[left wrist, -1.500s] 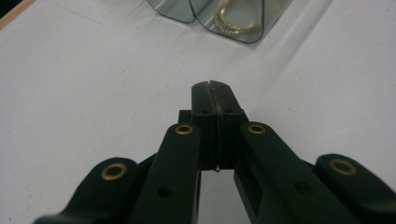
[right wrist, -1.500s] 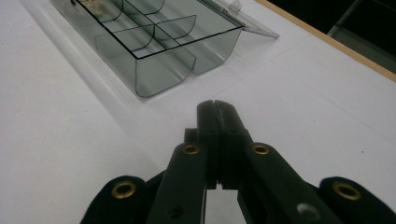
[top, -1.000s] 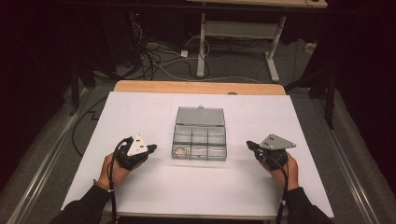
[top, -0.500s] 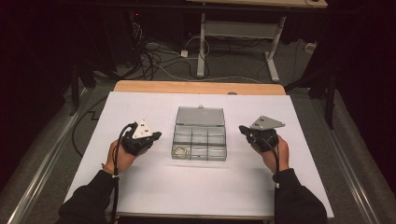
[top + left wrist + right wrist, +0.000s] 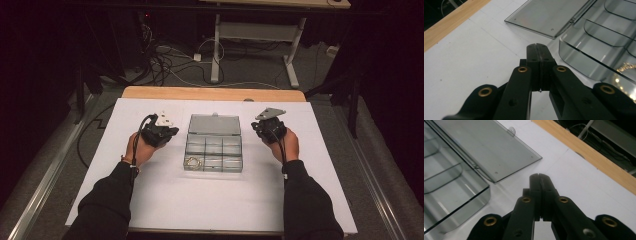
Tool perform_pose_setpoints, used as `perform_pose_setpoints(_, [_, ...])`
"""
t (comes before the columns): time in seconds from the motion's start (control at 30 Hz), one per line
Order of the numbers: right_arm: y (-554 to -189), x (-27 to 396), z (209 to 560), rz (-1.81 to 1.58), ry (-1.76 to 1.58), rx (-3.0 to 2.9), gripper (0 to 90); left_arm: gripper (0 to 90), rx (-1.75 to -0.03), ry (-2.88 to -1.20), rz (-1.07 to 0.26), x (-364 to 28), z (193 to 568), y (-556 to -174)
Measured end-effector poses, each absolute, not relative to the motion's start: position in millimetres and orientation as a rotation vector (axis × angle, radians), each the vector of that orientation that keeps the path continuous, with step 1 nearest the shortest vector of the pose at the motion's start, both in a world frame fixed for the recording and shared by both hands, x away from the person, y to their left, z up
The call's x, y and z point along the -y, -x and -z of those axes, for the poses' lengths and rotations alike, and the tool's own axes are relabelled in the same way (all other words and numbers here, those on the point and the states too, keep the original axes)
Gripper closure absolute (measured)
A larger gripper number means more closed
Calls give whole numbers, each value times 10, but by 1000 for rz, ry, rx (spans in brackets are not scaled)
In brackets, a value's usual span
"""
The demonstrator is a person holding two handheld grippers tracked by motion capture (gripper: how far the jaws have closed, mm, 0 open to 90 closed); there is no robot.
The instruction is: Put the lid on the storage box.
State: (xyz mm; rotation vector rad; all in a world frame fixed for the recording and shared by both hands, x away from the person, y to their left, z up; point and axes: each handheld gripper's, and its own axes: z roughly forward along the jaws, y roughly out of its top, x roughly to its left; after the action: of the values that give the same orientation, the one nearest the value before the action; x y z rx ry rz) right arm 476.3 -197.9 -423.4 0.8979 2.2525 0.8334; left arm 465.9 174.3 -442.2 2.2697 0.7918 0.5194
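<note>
No brand, label or writing readable anywhere on the gear or the box, so nothing to report there.

Left side first: the left gripper [image 5: 161,131] sits in the person's left hand [image 5: 137,149] over the white sheet [image 5: 165,200], just left of the box and apart from it. In the left gripper view its two black jaws are pressed flat together with nothing between them, tips pointing toward the near-left corner of the lid.

Middle: the box [image 5: 214,151] is a clear, smoky-grey plastic organiser, lying open near the centre of the sheet. Its lid [image 5: 214,124] is folded flat back on the far side, hinged to the tray. The tray is split into small compartments with rounded dividers, looks like a grid, three across. The near-left compartment holds a small shiny ring-like metal thing [image 5: 193,161]; too small to tell exactly what it is. Other compartments look empty as far as I can see.

Right: the right gripper [image 5: 269,126], held in the right hand [image 5: 286,145], sits just right of the lid, not touching it. In the right gripper view those jaws are also closed tight on nothing, aimed past the lid's corner toward the wooden table edge [image 5: 214,93] at the far side.
</note>
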Motion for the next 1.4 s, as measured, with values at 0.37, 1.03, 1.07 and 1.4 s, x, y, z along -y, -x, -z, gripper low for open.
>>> perform_pose_setpoints(0.37, [-5130, 1773, 4492, -748, -976, -2336, 900, 863, -889, -2282, -475, -1537, 4649, -5041])
perform_pose_setpoints(1.03, [-5291, 1617, 4649, -710, -1016, -2366, 900, 863, -977, -2251, -426, -1382, 4770, -5183])
perform_pose_setpoints(1.07, [-5288, 1618, 4653, -727, -1036, -2363, 900, 862, -977, -2251, -427, -1378, 4769, -5186])
perform_pose_setpoints(1.4, [-5278, 1578, 4616, -758, -1039, -2330, 900, 862, -983, -2239, -465, -1315, 4726, -5190])
